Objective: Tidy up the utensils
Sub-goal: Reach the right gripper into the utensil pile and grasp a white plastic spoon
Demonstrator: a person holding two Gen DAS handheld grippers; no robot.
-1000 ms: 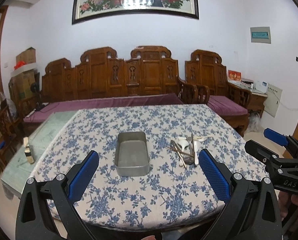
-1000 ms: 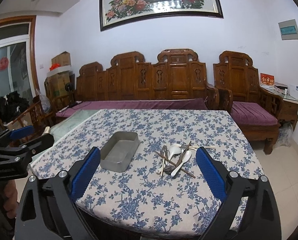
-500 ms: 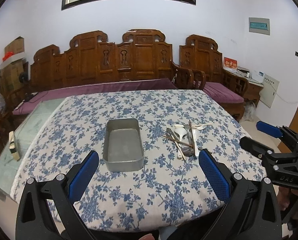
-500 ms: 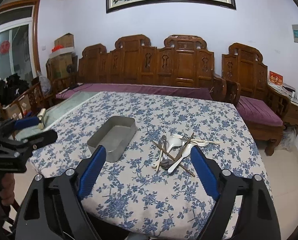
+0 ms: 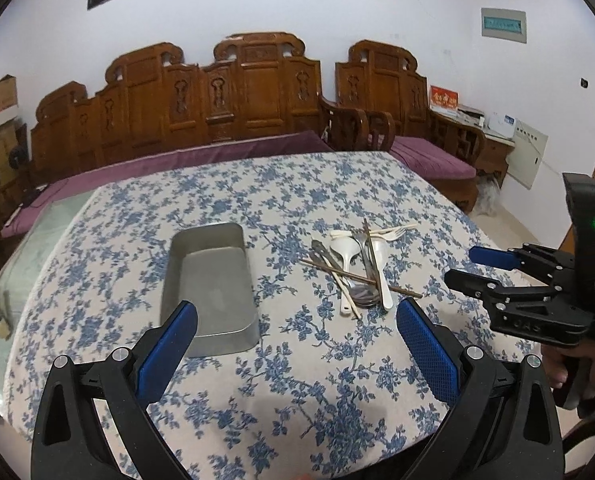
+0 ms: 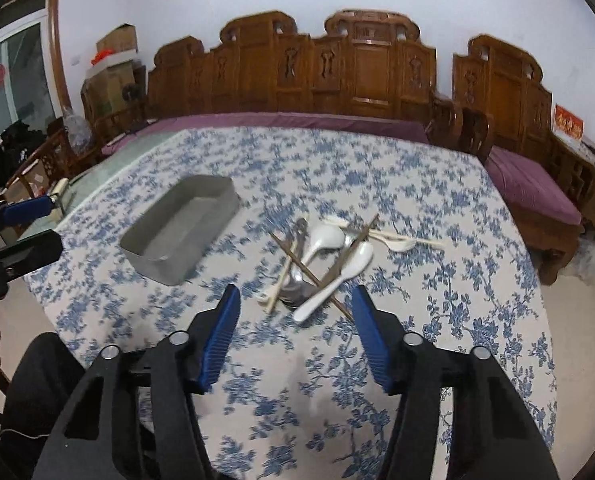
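Note:
A pile of utensils (image 5: 357,264) lies on the floral tablecloth: white spoons, metal spoons, brown chopsticks and a pale fork. It shows in the right wrist view too (image 6: 325,260). An empty grey metal tray (image 5: 209,284) sits left of the pile, also in the right wrist view (image 6: 181,226). My left gripper (image 5: 297,320) is open and empty above the table's near part, between tray and pile. My right gripper (image 6: 297,312) is open and empty, just short of the pile. It also shows in the left wrist view (image 5: 473,268).
The table (image 5: 257,184) is covered by a blue floral cloth. A carved wooden bench with purple cushions (image 5: 217,152) stands behind it. A wooden armchair (image 6: 537,184) stands at the right. A glass-topped table (image 5: 13,248) stands at the left.
Both grippers have moved forward and down toward the table. The right gripper has come closer to the utensil pile and its fingers have narrowed somewhat.

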